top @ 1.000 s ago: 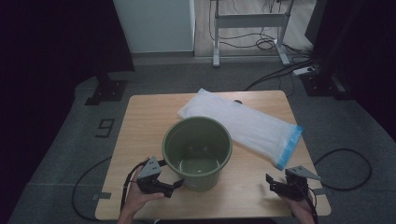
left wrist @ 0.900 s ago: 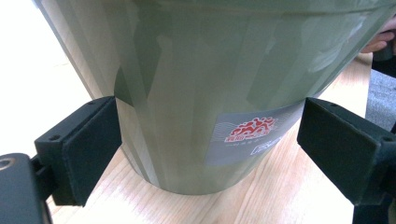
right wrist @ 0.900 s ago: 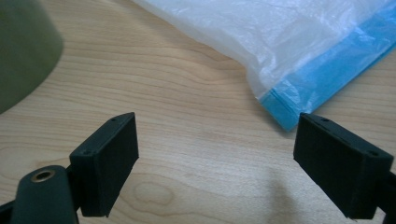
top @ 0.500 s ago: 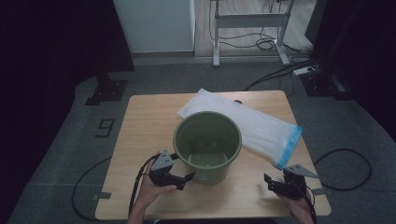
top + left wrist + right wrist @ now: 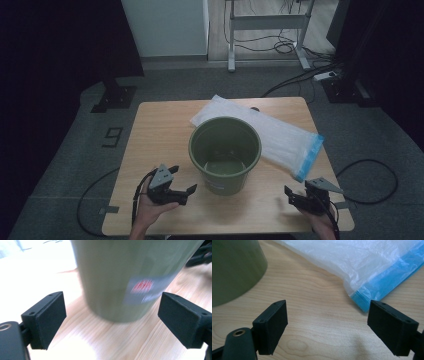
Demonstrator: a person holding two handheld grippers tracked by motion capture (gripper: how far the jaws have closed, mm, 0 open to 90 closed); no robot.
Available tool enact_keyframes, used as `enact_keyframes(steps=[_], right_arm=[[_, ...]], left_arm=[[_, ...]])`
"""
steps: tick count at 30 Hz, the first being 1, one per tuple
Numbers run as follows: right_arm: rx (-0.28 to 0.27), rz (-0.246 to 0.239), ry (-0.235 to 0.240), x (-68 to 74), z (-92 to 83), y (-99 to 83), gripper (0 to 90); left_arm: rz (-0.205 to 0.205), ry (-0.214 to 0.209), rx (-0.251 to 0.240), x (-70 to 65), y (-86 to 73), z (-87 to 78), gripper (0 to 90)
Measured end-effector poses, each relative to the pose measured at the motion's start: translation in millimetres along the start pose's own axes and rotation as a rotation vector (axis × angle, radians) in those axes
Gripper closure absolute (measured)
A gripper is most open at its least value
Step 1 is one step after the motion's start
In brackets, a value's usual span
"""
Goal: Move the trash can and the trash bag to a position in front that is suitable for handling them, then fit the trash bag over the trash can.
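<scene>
Bucket: the green bucket (image 5: 225,152) stood upright dead centre of the high view, on the wooden worktop (image 5: 155,135), empty as far as I could see down to its bottom.

Bag: a clear plastic bag (image 5: 280,137) with a blue end strip lay flat behind it, running from the middle toward the right of the frame. The bucket's rim overlapped it in that view; touching or not, couldn't tell.

Left hand-held gripper (image 5: 181,191): lower left of the frame, jaws spread wide, pointed at the bucket's lower wall and just short of it. In the left gripper view the bucket wall with its label (image 5: 147,288) sat between the two pads, blurry, with nothing clamped.

Right hand-held gripper (image 5: 295,197): lower right of the frame, also gaping wide, holding nothing, well apart from the bucket. Its own view looked over bare wood toward the bag's blue edge (image 5: 387,281).

Step in hand: looked to me like bucket handling, with the left side lined up on it but no grip made.

Next move, my guess: the wall looked too broad to pinch across, so catching the rim seemed the better bet, while the right went for the blue end of the bag.
</scene>
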State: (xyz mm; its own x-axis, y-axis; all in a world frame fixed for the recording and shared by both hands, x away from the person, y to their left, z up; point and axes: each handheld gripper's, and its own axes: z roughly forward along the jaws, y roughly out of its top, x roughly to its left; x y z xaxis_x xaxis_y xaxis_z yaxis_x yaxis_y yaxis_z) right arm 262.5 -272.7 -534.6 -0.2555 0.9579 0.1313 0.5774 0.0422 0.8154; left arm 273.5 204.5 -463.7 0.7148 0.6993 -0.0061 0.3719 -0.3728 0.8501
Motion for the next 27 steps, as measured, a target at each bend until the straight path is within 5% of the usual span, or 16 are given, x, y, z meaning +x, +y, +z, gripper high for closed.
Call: enact_keyframes(steps=[12,23,27], right_arm=[[0.012,-0.011,0.002,6.3,6.5,2.8,17.4],[0.047,-0.018,-0.025,10.8,49.1,41.3,22.3],[0.068,-0.058,-0.011,19.0,69.7,53.1,22.3]], left_arm=[[-0.048,0.075,0.080,28.1,-23.2,-4.5,8.4],[-0.128,0.107,0.058,50.0,-35.7,-15.4,10.9],[-0.143,0.119,0.051,53.9,-37.3,-19.1,10.9]])
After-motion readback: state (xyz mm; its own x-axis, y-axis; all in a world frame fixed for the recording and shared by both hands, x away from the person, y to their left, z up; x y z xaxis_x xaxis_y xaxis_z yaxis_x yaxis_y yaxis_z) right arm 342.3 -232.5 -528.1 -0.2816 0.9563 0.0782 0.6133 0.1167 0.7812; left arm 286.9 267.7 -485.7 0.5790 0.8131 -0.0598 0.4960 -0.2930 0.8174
